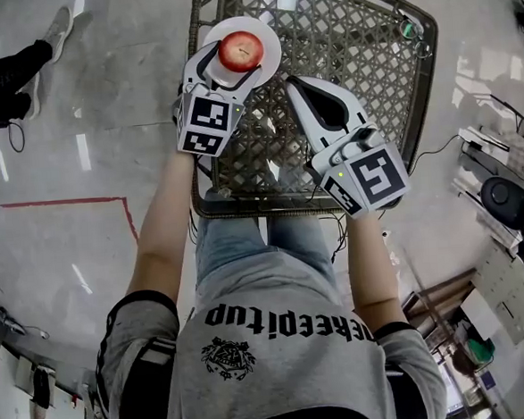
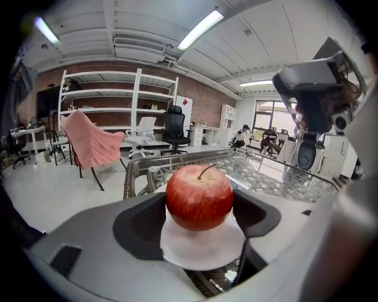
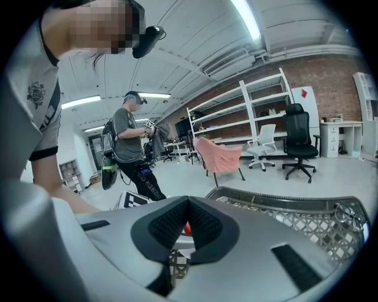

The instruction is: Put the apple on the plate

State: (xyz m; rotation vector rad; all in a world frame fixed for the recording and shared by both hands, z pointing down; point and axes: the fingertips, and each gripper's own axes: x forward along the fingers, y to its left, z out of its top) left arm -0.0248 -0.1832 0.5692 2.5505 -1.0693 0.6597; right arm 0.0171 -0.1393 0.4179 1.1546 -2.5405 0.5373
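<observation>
Lattice table (image 1: 358, 54): left gripper (image 1: 237, 61) jaws look clamped on both sides of the apple (image 1: 240, 49), which is already seated on the white plate (image 1: 267, 29) at the table's corner. Right gripper (image 1: 296, 85) jaws pressed together, empty, just beside. To release well, open evenly and back straight off so neither pad rolls the apple.
</observation>
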